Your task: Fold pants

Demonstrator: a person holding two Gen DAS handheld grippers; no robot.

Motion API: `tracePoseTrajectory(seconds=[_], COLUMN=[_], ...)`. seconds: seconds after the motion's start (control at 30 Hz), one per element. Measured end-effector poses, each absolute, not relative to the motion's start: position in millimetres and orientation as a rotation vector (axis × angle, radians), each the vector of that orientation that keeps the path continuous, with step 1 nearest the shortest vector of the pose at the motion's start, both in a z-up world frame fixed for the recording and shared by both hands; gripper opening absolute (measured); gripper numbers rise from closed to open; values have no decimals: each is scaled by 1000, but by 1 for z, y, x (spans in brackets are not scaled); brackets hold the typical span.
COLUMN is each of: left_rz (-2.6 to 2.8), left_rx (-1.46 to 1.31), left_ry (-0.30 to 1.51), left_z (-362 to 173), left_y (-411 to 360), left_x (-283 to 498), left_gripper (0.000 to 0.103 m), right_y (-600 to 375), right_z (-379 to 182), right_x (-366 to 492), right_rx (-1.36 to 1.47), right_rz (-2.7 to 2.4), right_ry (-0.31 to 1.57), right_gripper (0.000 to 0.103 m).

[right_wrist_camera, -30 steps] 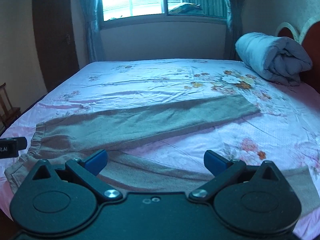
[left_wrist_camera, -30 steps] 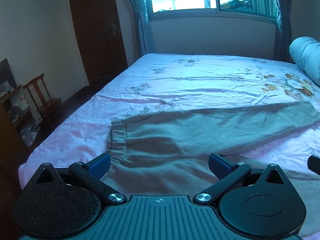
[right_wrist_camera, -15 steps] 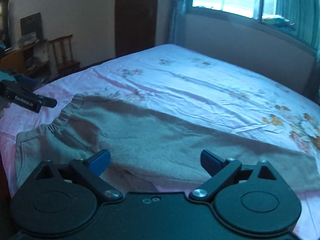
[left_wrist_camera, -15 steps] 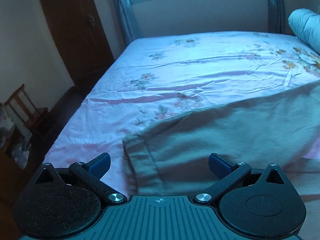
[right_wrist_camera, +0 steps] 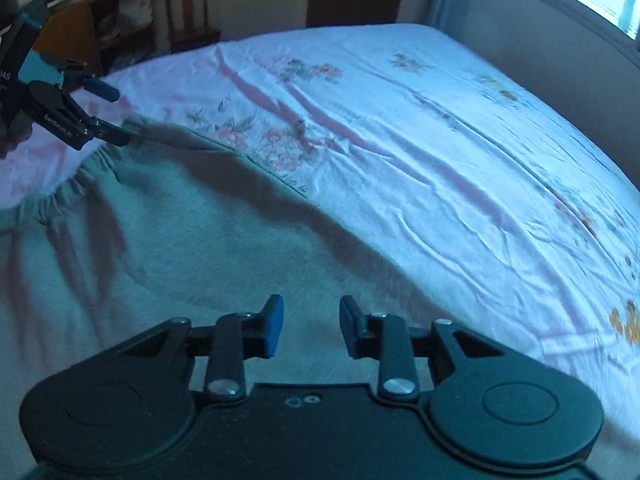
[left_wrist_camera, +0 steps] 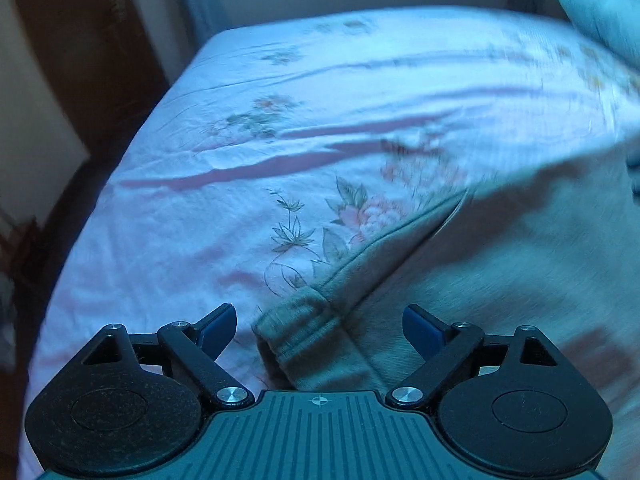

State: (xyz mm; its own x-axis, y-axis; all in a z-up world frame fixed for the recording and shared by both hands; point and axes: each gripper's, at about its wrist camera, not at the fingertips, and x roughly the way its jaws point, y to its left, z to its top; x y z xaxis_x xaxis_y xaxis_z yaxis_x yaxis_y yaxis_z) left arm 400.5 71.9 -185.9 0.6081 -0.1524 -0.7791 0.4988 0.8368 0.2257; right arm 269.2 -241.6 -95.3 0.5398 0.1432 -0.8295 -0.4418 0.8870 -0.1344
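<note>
Grippers angled down: left gripper (left_wrist_camera: 318,326) wide, jaws closing around pants (left_wrist_camera: 500,264) waistband corner; right gripper (right_wrist_camera: 307,330) narrowing over cloth, nothing pinched. Earlier window view gone; both now nearer bed (right_wrist_camera: 400,120).

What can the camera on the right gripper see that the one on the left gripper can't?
Only the right wrist view shows the whole left gripper from outside, at the corner of the pants' waistband, plus a chair. Only the left wrist view shows a rolled quilt. Both show the grey pants on the floral sheet. The right gripper is closing above the cloth.
</note>
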Motion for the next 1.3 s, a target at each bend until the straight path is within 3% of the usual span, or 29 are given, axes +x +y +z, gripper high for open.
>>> tracePoseTrajectory(seconds=[0.27,0.37,0.43,0.57,0.6,0.63,0.67,0.73,0.83,0.9,0.93,0.97,1.03,1.3], left_rz=[-553,-565,-552,-532,-531,-530,-529,-526,-523,-512,-505,-495,-473,-366], left_rx=[461,431,427,433,444,450,448,443,454,458,465,471,482,487], left_ry=[973,979,966,968,966,964,964,964,964,959,952,943,920,795], left_z=[-219,-224,-223,-220,-219,-219,-219,-219,-219,-219,-218,-218,-215,-182], left_y=[67,68,68,67,67,66,67,68,67,66,65,64,63,68], left_x=[438,439,437,433,432,432,431,432,432,431,429,427,420,371], left_gripper=[90,74,58,48,46,45,45,43,40,39,38,37,33,24], right_y=[-242,-245,-245,-244,-243,-244,-246,-247,-247,-250,-250,-247,-237,-220], right_z=[-115,-122,-129,-140,-137,-133,-128,-130,-144,-148,-147,-145,-142,-98], right_x=[337,354,362,369,369,369,371,377,386,392,394,392,379,293], right_rx=[-416,-396,-406,-430,-441,-443,-430,-437,-444,-384,-359,-357,-435,-489], right_rz=[456,472,475,481,460,435,432,456,498,520,532,544,546,447], right_ry=[1015,1034,1056,1079,1046,1000,966,994,1093,1122,1135,1142,1129,904], right_gripper=[23,24,24,26,29,39,56,67,55,33,11,5,0,0])
